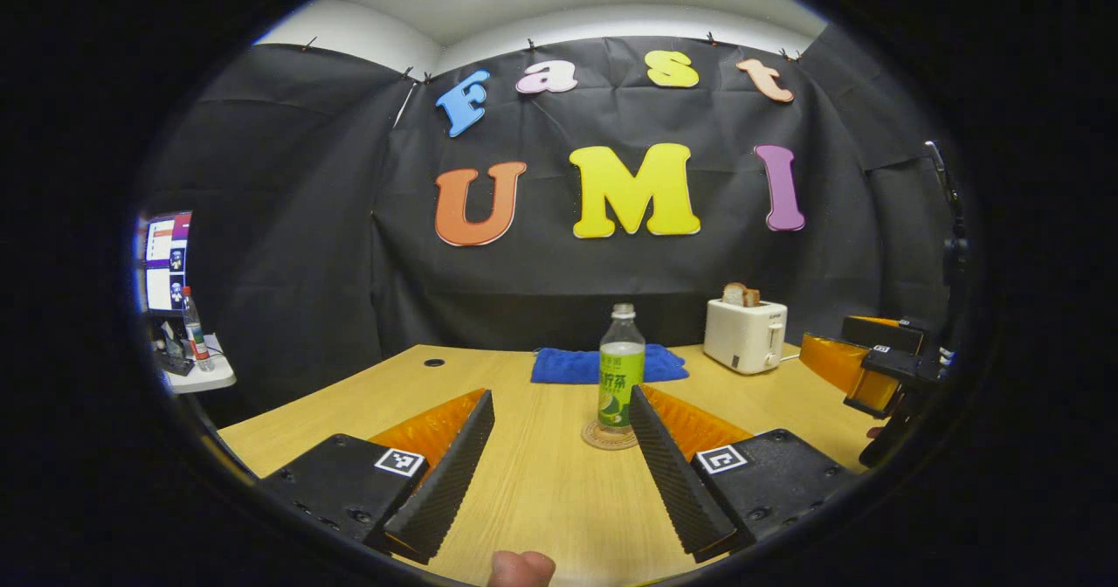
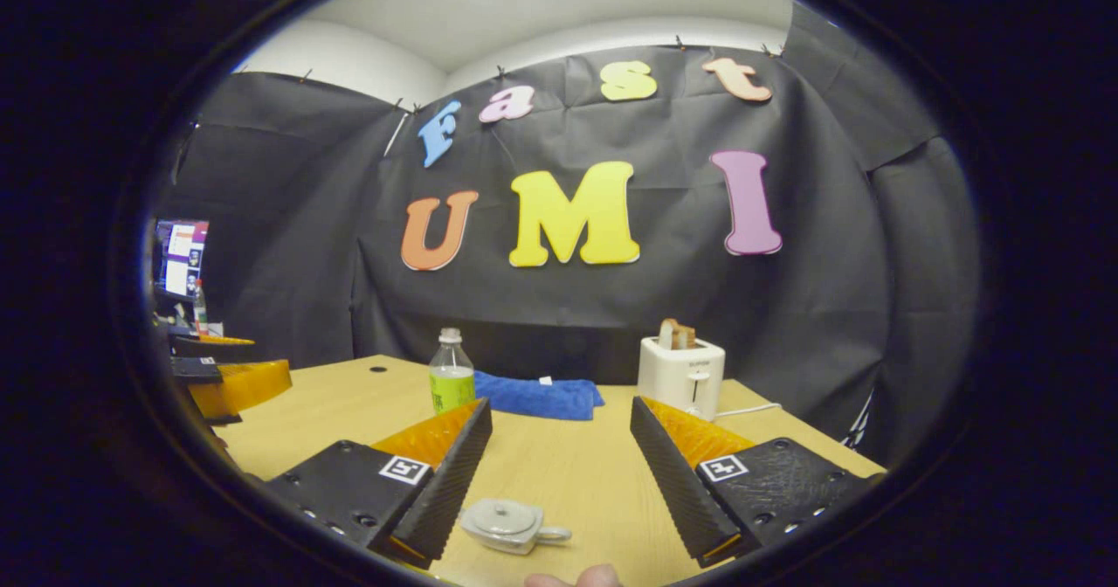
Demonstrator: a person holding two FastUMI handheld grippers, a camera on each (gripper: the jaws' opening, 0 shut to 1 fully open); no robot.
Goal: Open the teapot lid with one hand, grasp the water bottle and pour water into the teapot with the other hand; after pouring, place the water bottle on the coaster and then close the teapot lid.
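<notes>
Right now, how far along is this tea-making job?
Either barely started or already finished; one moment cannot tell. The water bottle stands on its coaster and the teapot has its lid on. Both the left gripper and right gripper are open, holding nothing.

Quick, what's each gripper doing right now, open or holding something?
Left gripper: open, holding nothing; bottle ahead.
Right gripper: open, holding nothing; teapot below.

white toaster holding bread, blue towel, wooden table, monitor
</notes>
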